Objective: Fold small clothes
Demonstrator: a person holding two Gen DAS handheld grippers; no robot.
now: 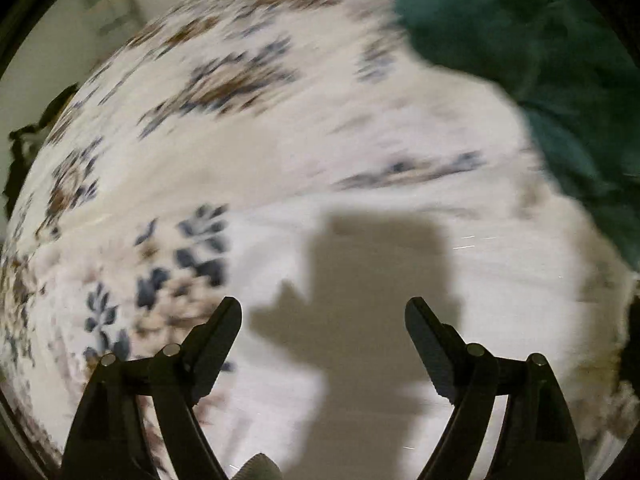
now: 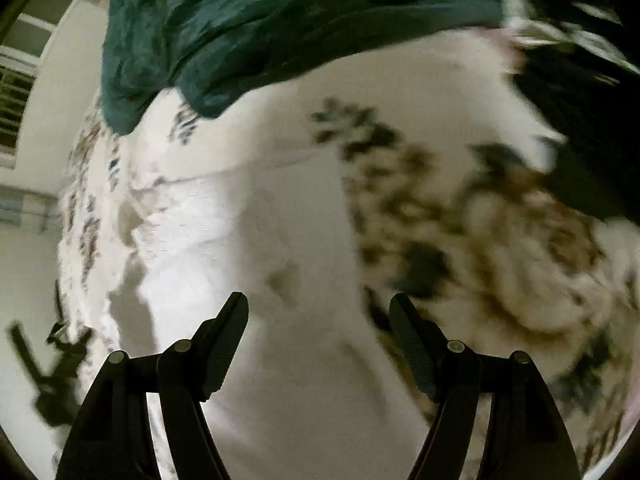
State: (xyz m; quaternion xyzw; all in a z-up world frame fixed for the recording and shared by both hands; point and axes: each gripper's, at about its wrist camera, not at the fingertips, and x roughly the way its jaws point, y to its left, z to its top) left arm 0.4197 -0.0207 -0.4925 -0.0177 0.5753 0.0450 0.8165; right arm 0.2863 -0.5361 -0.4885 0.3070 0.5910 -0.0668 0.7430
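- A dark teal garment lies crumpled on the floral bedspread, at the far edge of that spread as the left wrist camera sees it, filling the upper right corner of the view.
- In the right wrist view the same teal garment drapes across the top, its lower edge overlapping the bedspread; the frame is blurred, so folds and shape cannot be told.
- A second dark cloth with pale markings sits on the bedspread to the right of the teal garment; what it is cannot be told.
- The left gripper hovers above a plain white patch of the bedspread, well short of the teal garment, with its 2 fingers spread wide and nothing between them.
- Its shadow falls on the bedspread just ahead of the fingertips.
- The right gripper is likewise spread apart and empty, over the bedspread and below the teal garment.
- Left of the bedspread, a dark blurred object lies on the pale floor.
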